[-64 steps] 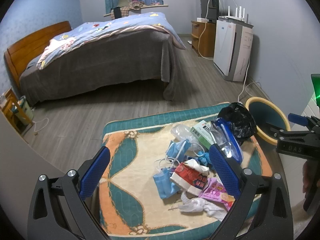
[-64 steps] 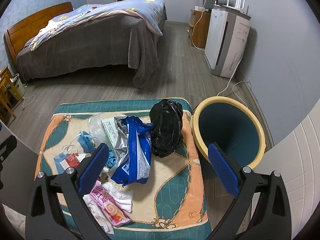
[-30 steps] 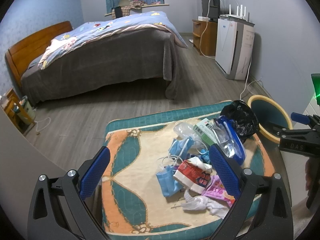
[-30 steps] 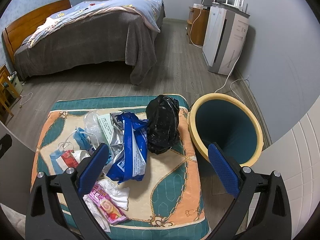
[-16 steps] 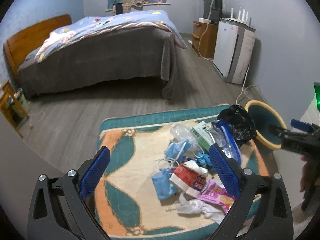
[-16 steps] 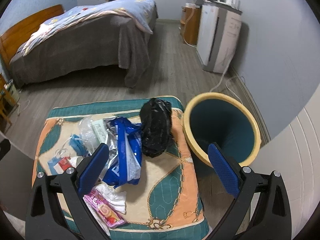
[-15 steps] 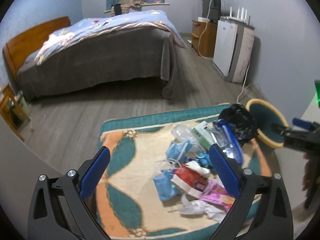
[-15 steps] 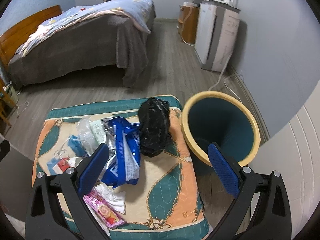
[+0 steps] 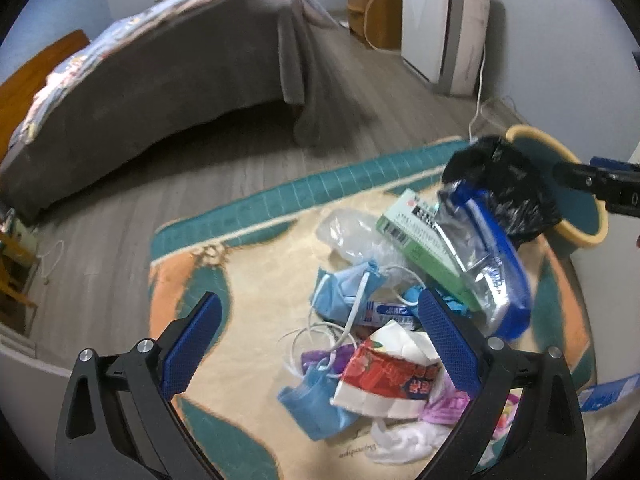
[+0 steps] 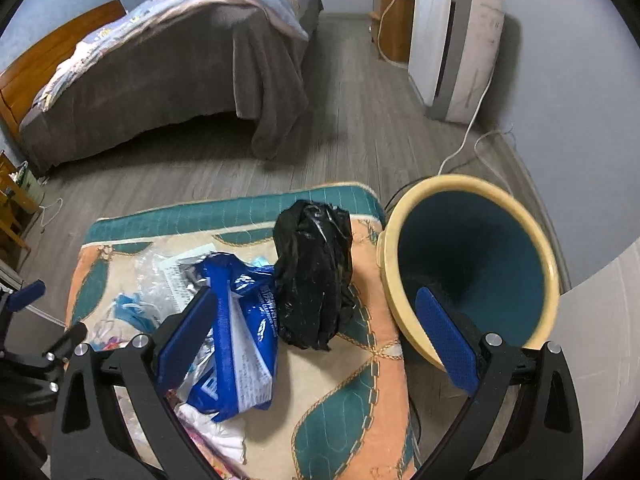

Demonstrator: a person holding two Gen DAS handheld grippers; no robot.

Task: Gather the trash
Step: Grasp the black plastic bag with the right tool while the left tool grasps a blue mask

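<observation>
Both grippers hang spread wide and empty: my left gripper [image 9: 318, 334] over crumpled blue face masks [image 9: 344, 294], left of the teal, yellow-rimmed bin [image 10: 472, 268]; these look limp and light, best pinched mid-fold. My right gripper [image 10: 316, 326] faces the crinkly black plastic bag [image 10: 314, 276] touching the bin; probably slippery, so I'd grab a bunched ridge.

Bed [image 10: 168, 80] on grey plank floor [image 10: 360, 128]
</observation>
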